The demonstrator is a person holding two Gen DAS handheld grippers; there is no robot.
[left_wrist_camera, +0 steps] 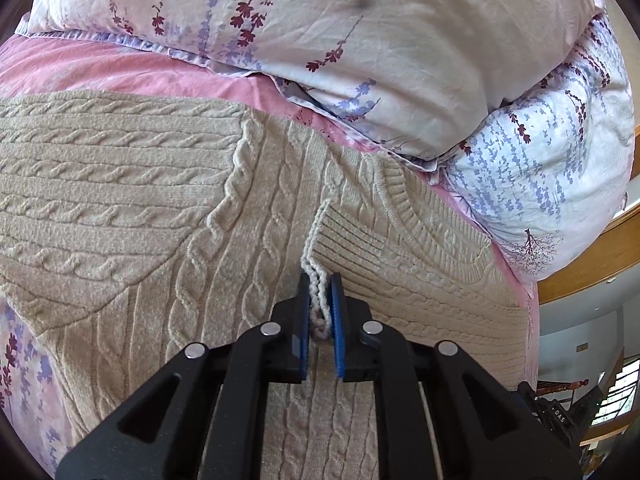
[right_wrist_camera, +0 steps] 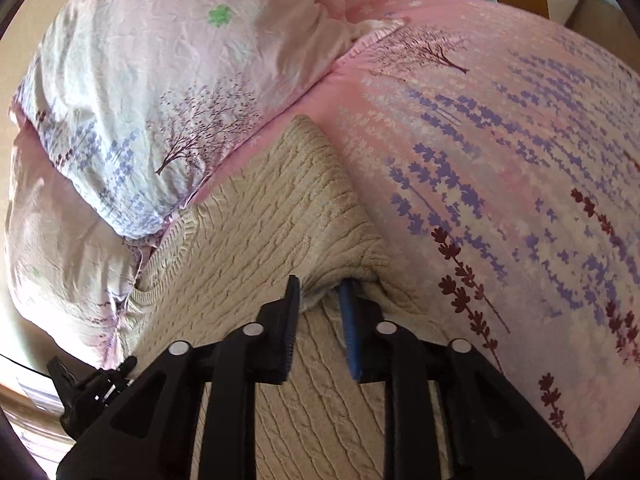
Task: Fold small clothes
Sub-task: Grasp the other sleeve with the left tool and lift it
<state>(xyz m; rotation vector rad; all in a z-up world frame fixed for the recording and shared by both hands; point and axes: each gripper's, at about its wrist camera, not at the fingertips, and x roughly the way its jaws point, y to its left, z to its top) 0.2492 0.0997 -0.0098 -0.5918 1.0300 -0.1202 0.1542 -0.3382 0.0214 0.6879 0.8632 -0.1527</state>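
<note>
A beige cable-knit sweater lies spread on a pink floral bed sheet. One sleeve is folded across the body, and its ribbed cuff lies beside the ribbed neckline. My left gripper is shut on the cuff's edge, which stands pinched between the blue pads. In the right wrist view the sweater runs up toward the pillow. My right gripper is shut on a raised bunch of its side edge, and the knit hides the right fingertip.
A crumpled floral duvet and a pillow press against the sweater's far edge. The flower-printed sheet stretches out to the right. A wooden bed frame borders the bed, with a black device below it.
</note>
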